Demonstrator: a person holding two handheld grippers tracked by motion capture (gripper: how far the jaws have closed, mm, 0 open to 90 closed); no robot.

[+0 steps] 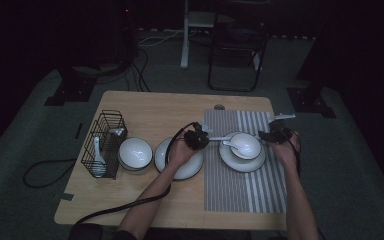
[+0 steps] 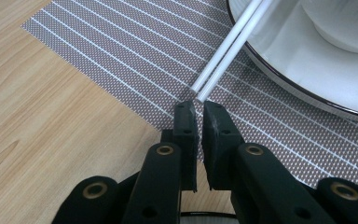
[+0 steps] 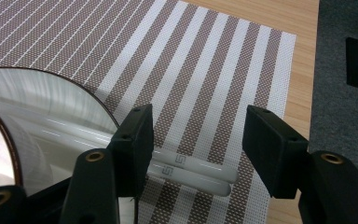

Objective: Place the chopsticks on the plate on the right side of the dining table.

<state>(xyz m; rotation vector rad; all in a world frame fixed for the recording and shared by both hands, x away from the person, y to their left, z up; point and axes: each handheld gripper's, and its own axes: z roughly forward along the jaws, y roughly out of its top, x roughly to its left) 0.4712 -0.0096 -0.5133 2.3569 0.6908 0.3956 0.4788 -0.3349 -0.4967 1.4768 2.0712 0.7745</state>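
A pair of white chopsticks (image 1: pixel 220 138) lies across a white plate (image 1: pixel 230 161) that holds a small bowl (image 1: pixel 247 145) and a white spoon (image 1: pixel 231 145), all on a striped placemat (image 1: pixel 240 190). My left gripper (image 1: pixel 206 138) sits at the mat's left part. In the left gripper view it (image 2: pixel 199 109) is shut with nothing in it, and the thin chopstick tips (image 2: pixel 200 91) lie just beyond its jaws. My right gripper (image 3: pixel 198 128) is open low over the mat, with the thick chopstick ends (image 3: pixel 191 170) lying between its jaws, untouched.
A black wire basket (image 1: pixel 102 145) with white spoons stands at the table's left. Beside it are a white bowl (image 1: pixel 135 152) and a second plate (image 1: pixel 190 172) under my left hand. Black cables trail off the front and left edges. A chair stands beyond the table.
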